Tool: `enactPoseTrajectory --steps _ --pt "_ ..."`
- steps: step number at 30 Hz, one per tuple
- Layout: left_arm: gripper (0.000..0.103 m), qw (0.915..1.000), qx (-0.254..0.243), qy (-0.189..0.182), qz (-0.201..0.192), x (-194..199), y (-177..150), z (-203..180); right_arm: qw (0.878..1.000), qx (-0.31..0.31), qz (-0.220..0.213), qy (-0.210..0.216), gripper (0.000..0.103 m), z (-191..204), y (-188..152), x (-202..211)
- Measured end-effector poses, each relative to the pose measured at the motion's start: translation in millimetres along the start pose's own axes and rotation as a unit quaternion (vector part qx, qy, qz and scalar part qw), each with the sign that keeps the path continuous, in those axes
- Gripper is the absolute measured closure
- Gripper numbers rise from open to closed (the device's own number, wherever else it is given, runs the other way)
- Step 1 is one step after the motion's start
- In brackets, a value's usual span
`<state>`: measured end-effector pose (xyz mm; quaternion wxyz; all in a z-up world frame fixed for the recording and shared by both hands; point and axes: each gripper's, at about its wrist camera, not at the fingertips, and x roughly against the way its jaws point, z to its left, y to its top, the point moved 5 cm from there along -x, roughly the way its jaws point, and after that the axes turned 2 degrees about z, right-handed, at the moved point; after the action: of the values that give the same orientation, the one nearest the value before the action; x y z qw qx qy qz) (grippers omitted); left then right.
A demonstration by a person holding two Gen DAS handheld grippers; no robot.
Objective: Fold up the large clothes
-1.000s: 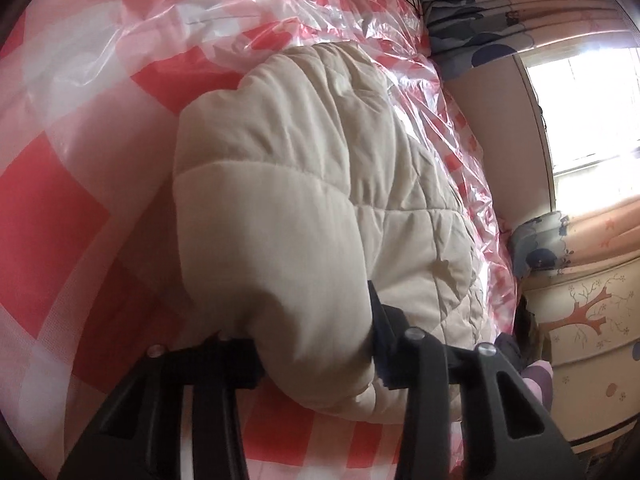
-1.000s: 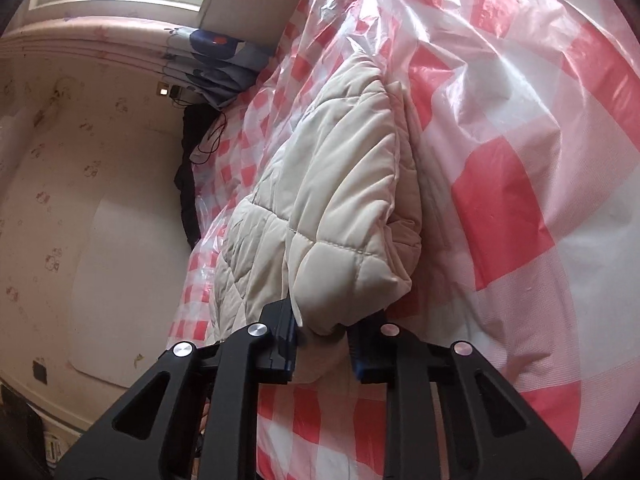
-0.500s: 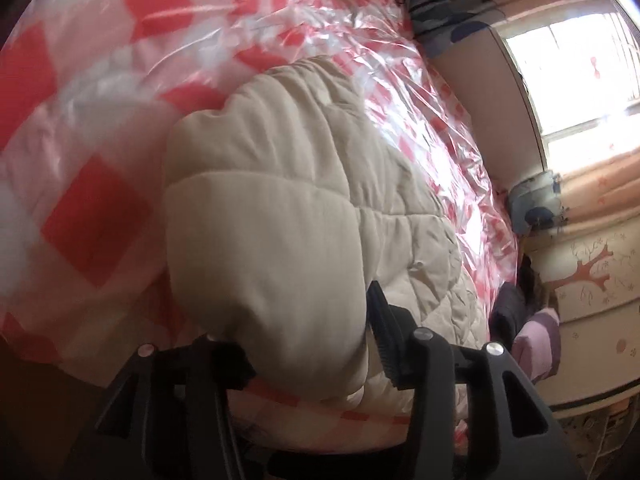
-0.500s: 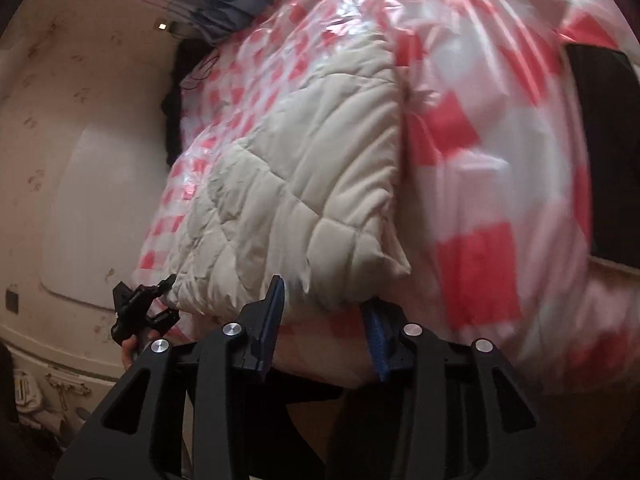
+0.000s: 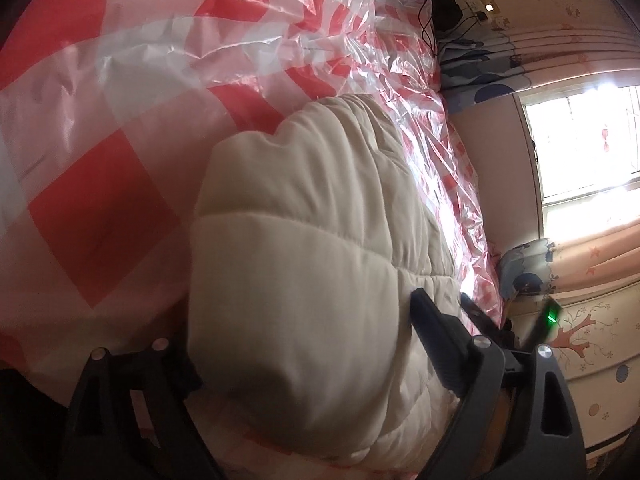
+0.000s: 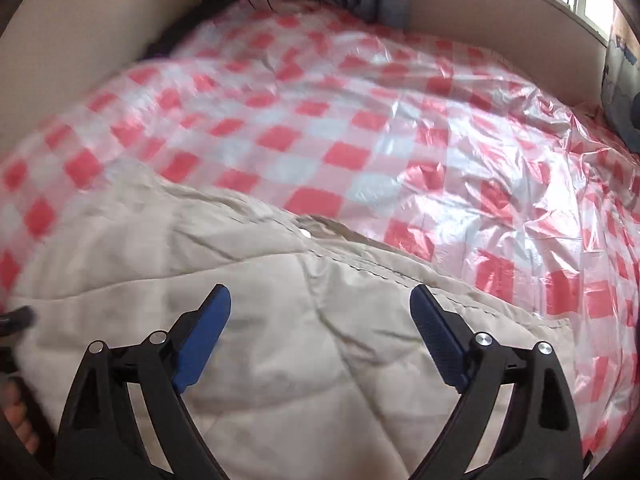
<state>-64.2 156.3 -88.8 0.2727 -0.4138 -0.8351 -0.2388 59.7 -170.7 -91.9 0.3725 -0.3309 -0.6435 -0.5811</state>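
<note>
Jacket: cream quilted jacket (image 5: 304, 280) lies folded near the front edge of the checked sheet (image 5: 100, 184), so this fold looks set down.
Left gripper: left gripper (image 5: 304, 344) jaws have just been opening; a puffy fold bulges between them, looks released, though contact on the hidden side is unclear.
Right gripper: right gripper (image 6: 320, 320) jaws have just sprung wide, nothing between, hovering above the quilting.
Hidden: left finger buried behind padding; right view blurred; sleeves and collar can't be made out.

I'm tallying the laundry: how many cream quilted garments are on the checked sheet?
1: the cream quilted jacket lies near the checked sheet's close edge. Others could be out of view.
</note>
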Motion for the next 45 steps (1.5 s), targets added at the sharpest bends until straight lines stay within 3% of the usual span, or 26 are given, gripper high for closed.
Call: enactPoseTrajectory --steps 1,2,4,6,9,10,12,14,17,20,21,23,24,25,27,30,31,33,34,35,37,39,41,42,44,45 --pt "0.017 1.0 -0.002 0.0 0.005 -4.6 0.4 0.0 0.998 -0.008 0.061 0.02 0.007 2.1 -10.7 -39.2" --pt "0.017 1.0 -0.003 -0.003 0.008 -7.6 0.4 -1.0 0.996 -0.03 0.077 0.042 0.007 -2.3 -17.7 -52.8" --pt "0.017 0.9996 -0.026 0.006 0.009 -9.8 -1.8 -7.3 0.996 -0.045 0.056 0.051 0.008 -15.8 -23.4 -37.6" --pt "0.017 0.9983 -0.055 0.018 0.001 -12.1 -4.3 -10.5 0.997 -0.054 0.005 0.055 0.008 -21.7 -20.4 -10.8" --pt "0.016 0.998 -0.059 0.023 -0.007 -15.9 -4.0 -10.5 0.998 -0.06 -0.03 0.014 0.008 -33.2 4.1 -0.9" --pt "0.015 0.9982 -0.055 0.021 -0.009 -16.6 -3.0 -11.2 0.998 -0.061 -0.015 0.0 0.008 -34.9 13.4 -14.8" --pt "0.015 0.9987 -0.047 0.018 -0.012 -19.3 -1.1 -12.2 0.996 -0.032 0.086 -0.022 0.007 -28.9 13.3 -72.4" --pt "0.014 0.999 -0.042 0.013 -0.01 -20.5 -0.5 -14.5 0.994 -0.04 0.102 -0.009 0.007 -31.3 14.3 -83.2" --pt "0.014 0.999 -0.043 0.011 -0.004 -23.2 -0.2 -11.5 0.998 -0.056 0.036 0.008 0.008 -36.8 10.5 -27.2" --pt "0.014 0.999 -0.045 0.002 -0.007 -23.3 0.0 -11.3 0.999 -0.016 -0.047 0.003 0.008 -21.9 -29.8 58.7" --pt "0.014 0.9989 -0.045 0.002 -0.012 -23.7 -0.5 -11.6 0.999 -0.004 -0.053 -0.005 0.008 -14.6 -49.4 71.5" --pt "0.014 0.9986 -0.046 0.005 -0.026 -24.8 -1.9 -13.5 0.998 0.049 0.005 -0.025 0.008 8.3 -92.2 52.3" --pt "0.014 0.9984 -0.048 0.005 -0.029 -26.0 -3.1 -15.6 0.996 0.073 0.013 -0.039 0.007 17.1 -109.7 39.1" --pt "0.014 0.9982 -0.049 0.01 -0.033 -26.5 -3.9 -17.1 0.997 0.072 -0.01 -0.041 0.007 20.0 -116.2 39.1" --pt "0.014 0.9984 -0.041 0.007 -0.039 -25.4 -3.2 -17.0 0.999 0.033 -0.007 -0.025 0.008 12.5 -114.4 54.3" --pt "0.014 0.9985 -0.034 0.001 -0.043 -22.1 0.4 -13.5 0.994 0.0 -0.105 -0.013 0.008 21.5 -116.7 114.5" --pt "0.014 0.9982 -0.033 0.002 -0.05 -19.4 1.6 -12.5 0.994 0.009 -0.109 -0.024 0.007 28.9 -121.0 118.9" --pt "0.014 0.9974 -0.029 0.005 -0.065 -13.4 2.8 -12.4 0.997 0.057 -0.033 -0.032 0.007 50.1 -135.7 78.4" --pt "0.014 0.9971 -0.028 0.003 -0.07 -10.5 3.2 -13.7 0.996 0.075 -0.026 -0.046 0.007 56.2 -144.4 59.0" --pt "0.015 0.997 -0.028 0.005 -0.072 -9.0 3.7 -15.7 0.995 0.078 -0.047 -0.046 0.007 57.7 -146.3 56.0" --pt "0.015 0.9959 -0.043 0.009 -0.079 -5.0 4.4 -22.4 0.998 0.056 -0.029 -0.014 0.007 49.6 -138.8 61.3" --pt "0.015 0.9944 -0.062 0.023 -0.083 -5.3 5.6 -28.5 0.997 0.029 -0.075 0.011 0.007 41.0 -131.3 91.6" --pt "0.015 0.9934 -0.066 0.034 -0.088 -5.2 4.8 -31.7 0.992 0.045 -0.114 -0.029 0.007 38.6 -127.2 110.2" --pt "0.016 0.993 -0.065 0.038 -0.092 -4.9 4.2 -33.9 0.993 0.057 -0.1 -0.04 0.007 39.1 -126.7 103.0" --pt "0.025 0.9919 -0.066 0.037 -0.102 -2.4 2.9 -41.5 0.995 0.082 -0.023 -0.044 0.007 42.4 -136.2 56.2" --pt "0.037 0.9914 -0.069 0.034 -0.105 -1.2 2.7 -46.8 0.996 0.076 -0.042 -0.03 0.006 39.5 -137.4 52.2"
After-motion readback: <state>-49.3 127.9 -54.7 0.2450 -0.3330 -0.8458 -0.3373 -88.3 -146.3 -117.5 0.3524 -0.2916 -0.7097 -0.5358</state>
